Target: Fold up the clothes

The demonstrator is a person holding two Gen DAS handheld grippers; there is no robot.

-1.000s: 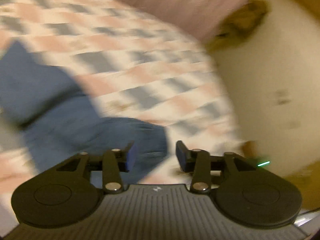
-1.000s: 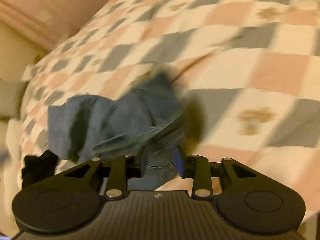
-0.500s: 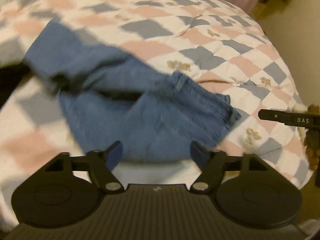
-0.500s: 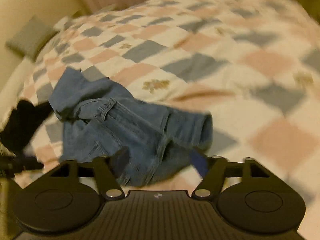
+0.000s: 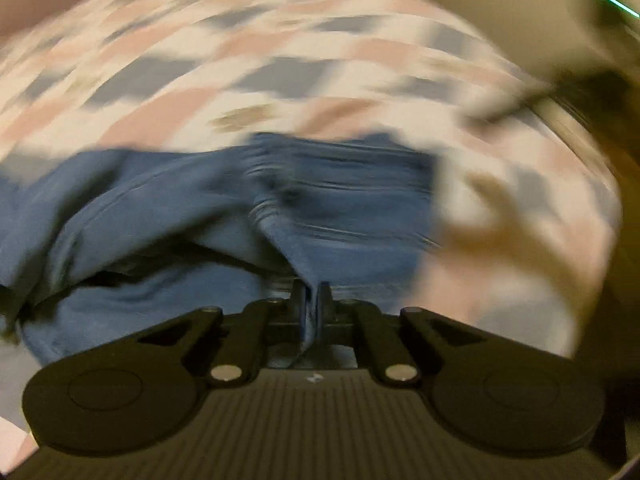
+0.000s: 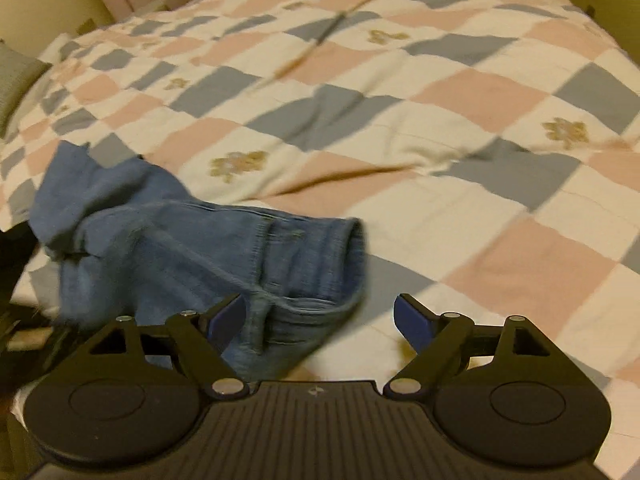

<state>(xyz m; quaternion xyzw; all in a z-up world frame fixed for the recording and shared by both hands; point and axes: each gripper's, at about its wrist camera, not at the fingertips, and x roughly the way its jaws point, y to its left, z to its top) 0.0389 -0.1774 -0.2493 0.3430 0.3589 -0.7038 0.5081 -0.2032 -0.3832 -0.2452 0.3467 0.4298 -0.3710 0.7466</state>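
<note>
Item: denim garment [image 6: 192,256], blue, probably jeans or shorts; waistband and belt loop visible. Location: near left part of the bed [image 6: 440,168], crumpled on a checked quilt [image 6: 500,96] of pink, grey and cream squares. Condition: bunched, not yet laid flat; no fold made, by the look of it.

Left hand-held gripper [image 5: 311,300]: jaws drawn together on a thin edge of the denim, cloth running down between them. View heavily blurred.

Right hand-held gripper [image 6: 320,316]: jaws spread wide, empty, poised just over the waistband end of the garment; the left pad sits above the cloth, the right pad above bare quilt.

Other: grey pillow [image 6: 16,76] at the far left edge of the bed.

Risks, as judged:
- The left grip takes only a narrow edge; a quick pull could slip it free and drop the garment in a heap.
- The right jaws, if closed low, could pinch quilt along with denim and drag the bedding.
- Seizing several bunched layers at once would lock the creases in.
- The garment lies near the bed's edge; a careless tug may slide it off.
</note>
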